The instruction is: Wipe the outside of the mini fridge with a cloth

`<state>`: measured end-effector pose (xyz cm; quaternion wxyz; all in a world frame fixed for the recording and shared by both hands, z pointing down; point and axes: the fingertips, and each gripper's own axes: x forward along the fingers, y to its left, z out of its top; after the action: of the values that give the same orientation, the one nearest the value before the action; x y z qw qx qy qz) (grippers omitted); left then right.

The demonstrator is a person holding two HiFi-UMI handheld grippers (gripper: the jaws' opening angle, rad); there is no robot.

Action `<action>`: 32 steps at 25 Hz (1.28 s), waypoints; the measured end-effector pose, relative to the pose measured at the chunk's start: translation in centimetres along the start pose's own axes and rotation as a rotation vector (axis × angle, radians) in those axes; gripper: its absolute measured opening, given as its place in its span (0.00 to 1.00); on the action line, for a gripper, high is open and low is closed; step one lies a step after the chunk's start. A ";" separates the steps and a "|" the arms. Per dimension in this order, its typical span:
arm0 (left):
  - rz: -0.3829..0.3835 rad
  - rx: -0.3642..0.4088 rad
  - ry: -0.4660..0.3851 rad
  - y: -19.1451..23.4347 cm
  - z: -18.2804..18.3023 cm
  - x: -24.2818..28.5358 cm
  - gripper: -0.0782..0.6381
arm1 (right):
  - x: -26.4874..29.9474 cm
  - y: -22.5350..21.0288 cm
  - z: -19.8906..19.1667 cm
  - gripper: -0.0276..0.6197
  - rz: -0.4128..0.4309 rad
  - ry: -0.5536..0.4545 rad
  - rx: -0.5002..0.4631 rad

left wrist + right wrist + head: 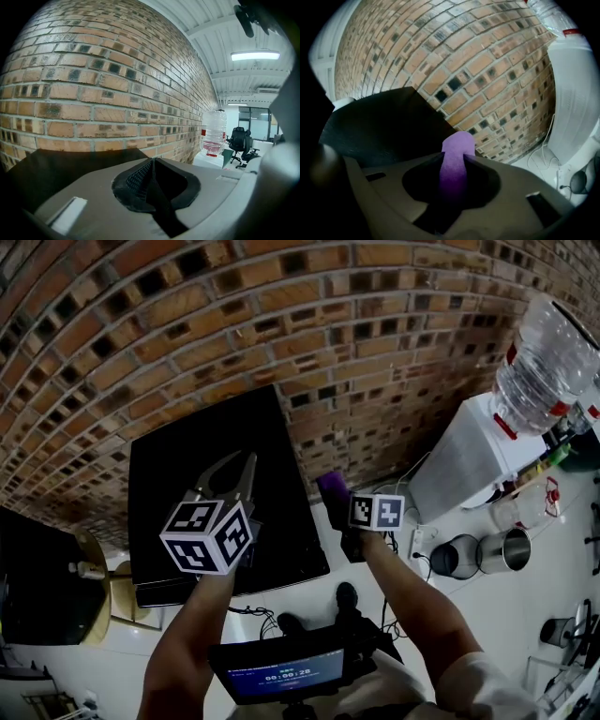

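The black mini fridge stands against the brick wall; I see its top from above. My left gripper hovers over the fridge top, jaws shut with nothing between them. In the left gripper view its closed fingertips point over the dark fridge top toward the wall. My right gripper is just off the fridge's right edge and is shut on a purple cloth. The right gripper view shows the cloth sticking up out of the gripper, with the fridge to its left.
A brick wall runs behind the fridge. To the right stands a white water dispenser with its bottle, and metal pots and cables lie on the white floor. A small screen sits below my arms.
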<state>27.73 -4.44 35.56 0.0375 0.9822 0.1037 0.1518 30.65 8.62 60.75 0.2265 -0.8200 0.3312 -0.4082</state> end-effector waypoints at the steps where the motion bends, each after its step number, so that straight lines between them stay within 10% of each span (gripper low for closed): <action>1: -0.001 -0.001 0.004 -0.1 -0.1 0.0 0.13 | -0.8 0.5 0.3 0.18 0.019 -0.010 -0.006; 19: -0.041 0.040 0.000 -3.8 -1.9 -5.2 0.12 | -15.5 14.5 4.3 0.18 0.306 -0.288 -0.028; 32: -0.026 0.019 -0.023 -3.6 -1.9 -5.1 0.12 | -18.4 17.1 2.0 0.18 0.276 -0.345 -0.030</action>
<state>21.73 -1.90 35.51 0.0315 0.9828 0.1175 0.1391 17.88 10.62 39.05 0.3215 -0.8278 0.4028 -0.2217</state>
